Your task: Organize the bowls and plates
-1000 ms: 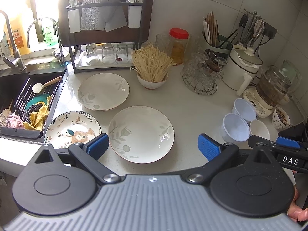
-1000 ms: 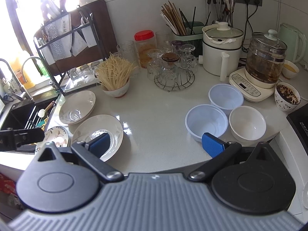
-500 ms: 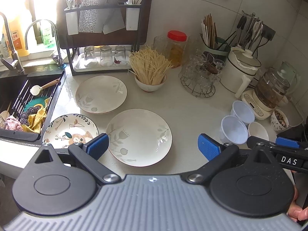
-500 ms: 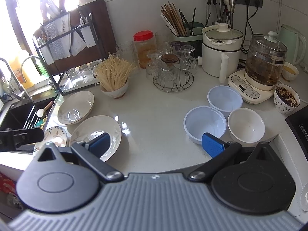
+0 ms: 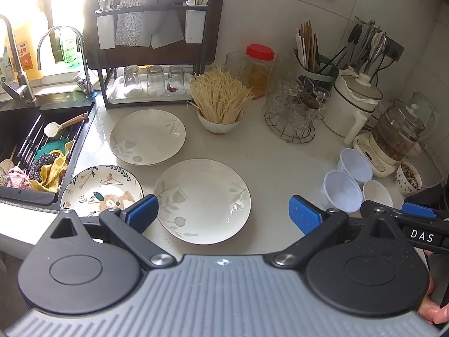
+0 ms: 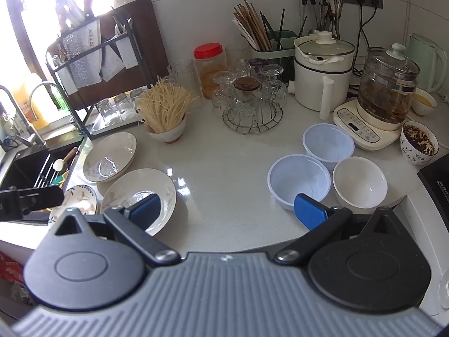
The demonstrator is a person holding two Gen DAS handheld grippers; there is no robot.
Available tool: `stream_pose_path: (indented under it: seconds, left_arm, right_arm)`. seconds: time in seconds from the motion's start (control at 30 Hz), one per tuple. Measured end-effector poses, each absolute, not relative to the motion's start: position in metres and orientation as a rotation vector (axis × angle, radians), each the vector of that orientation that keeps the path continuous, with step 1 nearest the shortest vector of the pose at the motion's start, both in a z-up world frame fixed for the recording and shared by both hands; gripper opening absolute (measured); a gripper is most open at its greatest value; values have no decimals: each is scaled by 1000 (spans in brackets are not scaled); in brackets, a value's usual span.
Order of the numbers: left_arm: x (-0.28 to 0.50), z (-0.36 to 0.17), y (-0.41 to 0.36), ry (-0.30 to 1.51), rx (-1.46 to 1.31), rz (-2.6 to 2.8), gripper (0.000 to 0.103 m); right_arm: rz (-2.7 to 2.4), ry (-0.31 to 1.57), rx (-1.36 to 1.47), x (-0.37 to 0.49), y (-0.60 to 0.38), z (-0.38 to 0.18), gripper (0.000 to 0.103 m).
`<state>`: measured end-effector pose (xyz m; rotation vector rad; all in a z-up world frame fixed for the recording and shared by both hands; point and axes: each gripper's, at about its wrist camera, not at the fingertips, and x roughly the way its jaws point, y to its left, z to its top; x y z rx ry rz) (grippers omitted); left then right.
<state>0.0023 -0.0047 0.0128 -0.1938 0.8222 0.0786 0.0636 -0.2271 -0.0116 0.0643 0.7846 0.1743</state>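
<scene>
Kitchen counter (image 5: 280,163), midday light from the window: I hold my left tongs (image 5: 223,214) above the counter's near edge, jaws spread wide and empty, blue pads (image 5: 141,212) framing the near plate (image 5: 202,200), a white one with pale leaf prints. Behind it, towards the rack (image 5: 151,42), lies a 2nd leaf plate (image 5: 147,137), apart from the 1st. A 3rd, painted plate (image 5: 98,188) sits at the counter's left corner just beside the sink (image 5: 36,146), partly hidden by my left pad. My right tongs (image 6: 228,212) also hang open and grip nothing, with 1 pad over the near plate's rim and the other in front of the near blue bowl (image 6: 299,181). 3 bowls cluster at the right: that blue bowl, a 2nd blue bowl (image 6: 328,143) behind it, and a white bowl (image 6: 360,185) to its right, all upright, empty and close together; whether they touch I cannot tell. A cup of sticks (image 5: 220,106) stands just beyond the 2nd plate, and a wire stand of glasses (image 6: 249,104) lies between it and the white pot (image 6: 322,64). A kettle (image 6: 388,90) on its base stands just behind the bowls.
</scene>
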Motion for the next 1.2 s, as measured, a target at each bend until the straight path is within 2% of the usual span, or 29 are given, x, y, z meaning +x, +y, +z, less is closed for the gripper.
stream_pose_path:
  seconds: [0.43,1.2]
  left_arm:
    - [4,12,1,819,-197,82,101]
    - [-12,5,73,838,-206,40,101]
  right_arm:
    - [173,789,67,65,-224,-13,103]
    - [157,769,106,49,-166,-18,103]
